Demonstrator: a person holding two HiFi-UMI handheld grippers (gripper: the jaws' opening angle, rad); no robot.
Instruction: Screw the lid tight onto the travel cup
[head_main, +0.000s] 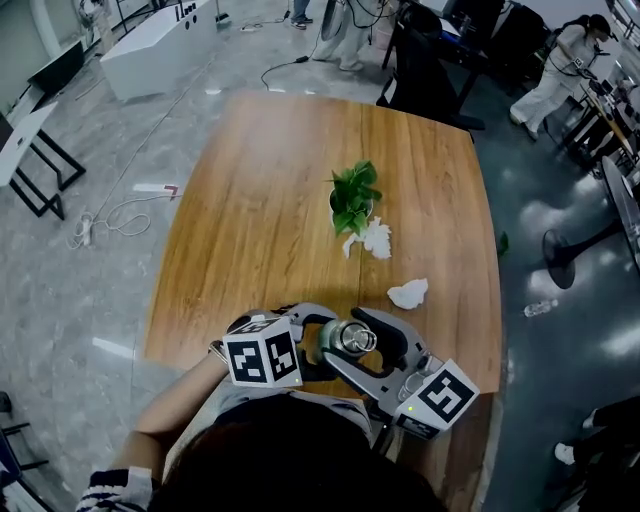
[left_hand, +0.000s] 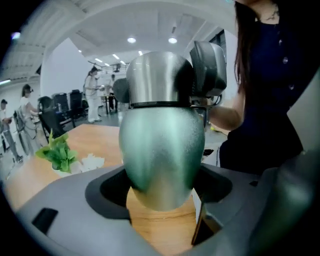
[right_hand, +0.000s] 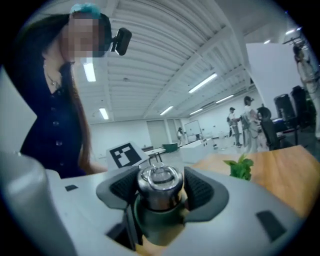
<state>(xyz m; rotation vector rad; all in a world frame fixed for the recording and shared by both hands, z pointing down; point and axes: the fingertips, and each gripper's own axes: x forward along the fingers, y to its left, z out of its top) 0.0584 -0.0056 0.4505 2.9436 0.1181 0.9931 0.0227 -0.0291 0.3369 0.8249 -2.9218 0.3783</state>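
Travel cup (left_hand: 162, 150), a green metal one with a rounded body, stands at the near edge of the round wooden table (head_main: 260, 230), right in front of me and between my two tools. My left gripper (head_main: 323, 347) is clenched round the green body, low down. My right gripper (head_main: 350, 336) is clamped on the brushed steel lid (right_hand: 159, 181), its ribbed pads pressing either side just under the wire ring on top. The lid sits on the cup's mouth with only a thin dark seam showing, so I judge I am in the tightening step, though I cannot tell how far the thread has run. Next I should brace the body with the left and turn the right about the cup's axis, without tilting, until it stops. The small green potted plant (head_main: 353, 198) and crumpled white tissue (head_main: 408, 293) lie farther off, well apart.
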